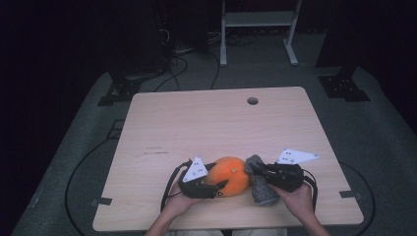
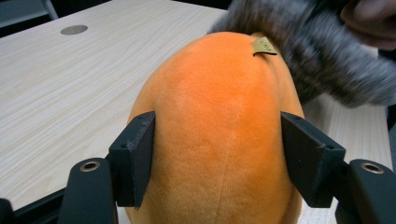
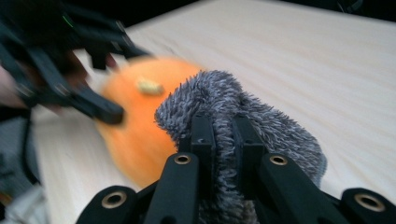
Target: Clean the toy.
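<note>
Orange plush toy [image 1: 229, 176] lies near the counter's [image 1: 216, 123] front edge, touching a grey fuzzy sock [image 1: 259, 184]. Left gripper [image 2: 217, 154] fingers [image 2: 134, 156] pressed on both flanks of the plush. Right gripper [image 3: 224, 140] fingers pinched narrow on a fold of sock pile. Both look soft, light and squashy; best gripped across the middle. Small tan tag [image 2: 262, 46] on top. Sock crowds the plush's far side.

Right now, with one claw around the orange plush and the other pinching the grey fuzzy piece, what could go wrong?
1. The left claw squeezes the soft orange plush at its sides; it may deform and slip out.
2. The right claw pinches only a fold of the grey fuzzy fabric; pulling could tear it free.
3. Both sit near the table front edge.
</note>
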